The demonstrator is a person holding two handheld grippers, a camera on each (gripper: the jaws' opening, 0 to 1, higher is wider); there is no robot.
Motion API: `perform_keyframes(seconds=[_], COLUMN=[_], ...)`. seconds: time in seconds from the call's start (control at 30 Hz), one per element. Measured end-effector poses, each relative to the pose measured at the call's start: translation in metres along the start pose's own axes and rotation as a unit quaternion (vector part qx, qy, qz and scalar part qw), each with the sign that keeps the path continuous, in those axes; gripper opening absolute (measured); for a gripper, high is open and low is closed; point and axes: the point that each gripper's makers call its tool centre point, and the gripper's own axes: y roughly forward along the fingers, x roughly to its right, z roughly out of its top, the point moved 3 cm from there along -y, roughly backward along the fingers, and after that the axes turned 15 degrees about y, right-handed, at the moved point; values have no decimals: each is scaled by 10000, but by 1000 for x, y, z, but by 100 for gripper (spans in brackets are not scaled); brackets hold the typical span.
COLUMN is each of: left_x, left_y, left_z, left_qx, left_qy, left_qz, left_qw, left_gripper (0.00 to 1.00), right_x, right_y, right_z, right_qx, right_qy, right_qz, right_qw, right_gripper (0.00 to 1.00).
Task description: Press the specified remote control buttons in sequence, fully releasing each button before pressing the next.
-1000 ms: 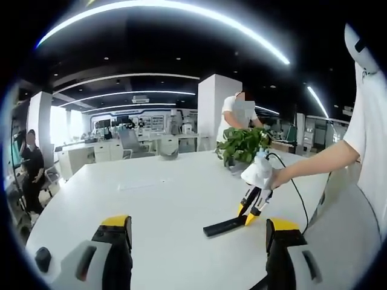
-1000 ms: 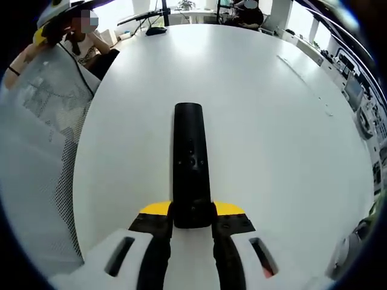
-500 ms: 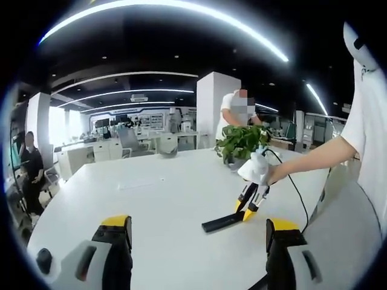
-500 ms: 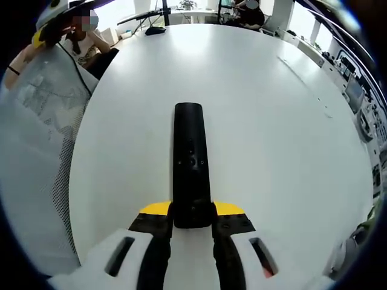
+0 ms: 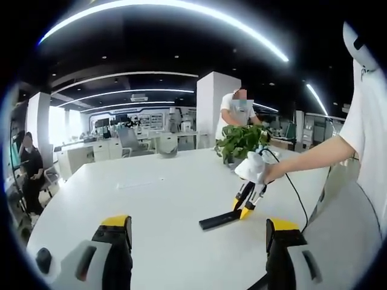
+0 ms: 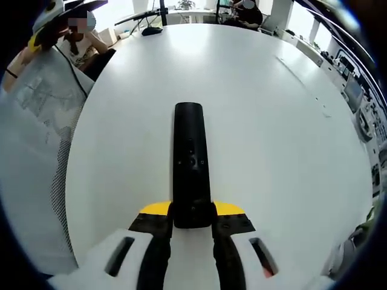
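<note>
In the right gripper view, the long black plastic remote control [image 6: 190, 173] lies flat on the broad white round-edged table [image 6: 272, 139], running straight away from the camera. Its near end sits between the yellow-tipped jaws of the right gripper [image 6: 191, 216], which press against both of its sides and grip it. A small cluster of buttons shows around the remote's middle; they are too small to tell apart. A white mesh chair back [image 6: 36, 151] stands beyond the table edge on the left of this view.

In the left gripper view, the left gripper [image 5: 199, 232] hangs above the near part of the table [image 5: 157, 199], its two yellow-tipped jaws spread wide apart with nothing between them. The remote control [image 5: 219, 220] lies well ahead of it and somewhat to the right, its far end held in the right gripper [image 5: 243, 210], which a person's hand [image 5: 257, 170] carries. A green leafy potted plant [image 5: 240, 144] stands on the table behind that hand. It looks as if the remote rests flat on the table, though from here that is hard to confirm.
</note>
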Motion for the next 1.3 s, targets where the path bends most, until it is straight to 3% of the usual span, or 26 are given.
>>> perform_keyframes(seconds=[0.87,1.13,1.23,1.3], left_x=[1,1,1,1], left_y=[0,-1,0,0], left_z=[0,2,2,1], left_qx=[-8,69,57,39], left_qy=[19,-29,-20,-16], left_qz=[-35,-24,-28,-37], left_qw=[10000,10000,10000,10000], left_gripper=[96,97,97,96], right_x=[1,-7,-8,-6], right_y=[0,-2,-3,-5], right_z=[-2,-1,-1,1], right_qx=[171,482,575,692], right_qy=[-3,595,691,697], right_qz=[113,371,300,236], right_qw=[9998,9964,9955,9949], right_gripper=[26,37,48,50])
